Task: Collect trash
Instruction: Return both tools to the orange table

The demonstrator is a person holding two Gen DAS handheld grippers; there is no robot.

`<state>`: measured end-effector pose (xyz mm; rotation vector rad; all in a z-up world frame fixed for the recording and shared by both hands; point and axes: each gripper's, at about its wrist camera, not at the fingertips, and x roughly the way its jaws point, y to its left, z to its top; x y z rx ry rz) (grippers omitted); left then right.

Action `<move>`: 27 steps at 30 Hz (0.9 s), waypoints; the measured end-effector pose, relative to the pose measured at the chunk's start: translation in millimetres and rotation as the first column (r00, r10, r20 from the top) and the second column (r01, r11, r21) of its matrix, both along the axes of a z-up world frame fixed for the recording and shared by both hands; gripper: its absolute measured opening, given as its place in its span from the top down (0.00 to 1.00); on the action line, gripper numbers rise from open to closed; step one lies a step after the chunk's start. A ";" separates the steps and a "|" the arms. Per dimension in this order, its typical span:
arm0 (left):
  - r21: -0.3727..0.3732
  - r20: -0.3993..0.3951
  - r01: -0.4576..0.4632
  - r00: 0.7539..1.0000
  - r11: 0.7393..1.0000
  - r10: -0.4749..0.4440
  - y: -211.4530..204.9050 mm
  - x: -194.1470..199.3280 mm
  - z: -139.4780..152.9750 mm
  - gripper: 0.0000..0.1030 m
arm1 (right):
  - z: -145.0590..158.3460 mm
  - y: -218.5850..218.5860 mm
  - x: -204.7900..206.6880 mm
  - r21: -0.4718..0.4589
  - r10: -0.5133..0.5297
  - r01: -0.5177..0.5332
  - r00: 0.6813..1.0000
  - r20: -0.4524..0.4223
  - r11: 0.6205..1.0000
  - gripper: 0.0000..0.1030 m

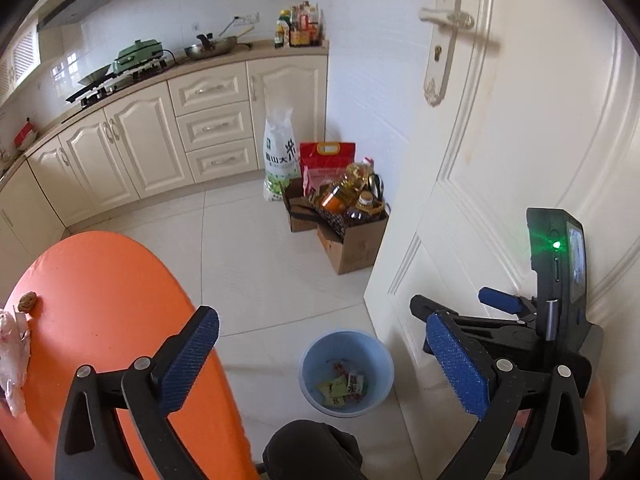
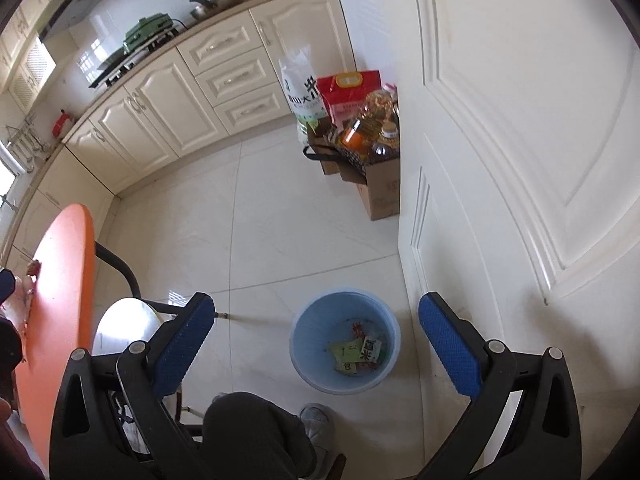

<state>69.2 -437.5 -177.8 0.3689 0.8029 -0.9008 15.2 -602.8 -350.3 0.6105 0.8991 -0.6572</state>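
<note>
A light blue bin [image 1: 347,372] stands on the floor by the white door, with several snack wrappers [image 1: 344,387] inside; it also shows in the right wrist view [image 2: 345,340]. My left gripper [image 1: 324,356] is open and empty, above the bin beside the orange table [image 1: 108,312]. My right gripper [image 2: 316,344] is open and empty, directly over the bin; it also shows in the left wrist view [image 1: 464,320]. On the table lie a small brown scrap [image 1: 28,302] and a crumpled clear plastic bag [image 1: 12,360] at the left edge.
A white door [image 1: 500,160] stands close on the right. Cardboard boxes with oil bottles [image 1: 344,216] and rice bags [image 1: 280,156] stand by the cabinets. A stool [image 2: 124,328] stands under the table. A person's knee [image 2: 252,432] is below the grippers.
</note>
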 end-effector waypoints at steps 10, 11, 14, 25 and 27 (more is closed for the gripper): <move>-0.185 0.071 -0.183 0.978 0.966 0.198 174.3 -12.2 57.8 0.01 | 107.2 82.5 38.6 -0.122 0.146 -0.127 0.975 0.169 0.984 0.00; -0.196 0.084 -0.205 0.971 0.959 0.225 193.3 -16.7 59.7 0.01 | 115.4 92.8 44.9 -0.132 0.169 -0.146 0.969 0.181 0.980 0.00; -0.222 0.112 -0.262 0.950 0.939 0.291 240.7 -28.2 71.3 0.01 | 135.3 125.6 61.9 -0.164 0.239 -0.208 0.950 0.203 0.964 0.00; -0.294 0.157 -0.502 0.814 0.814 0.559 392.3 -73.3 78.0 0.01 | 187.8 260.9 134.7 -0.269 0.524 -0.462 0.816 0.244 0.845 0.00; -0.299 0.164 -0.537 0.785 0.789 0.597 409.0 -83.1 74.4 0.01 | 190.4 288.3 146.6 -0.284 0.573 -0.508 0.784 0.240 0.813 0.00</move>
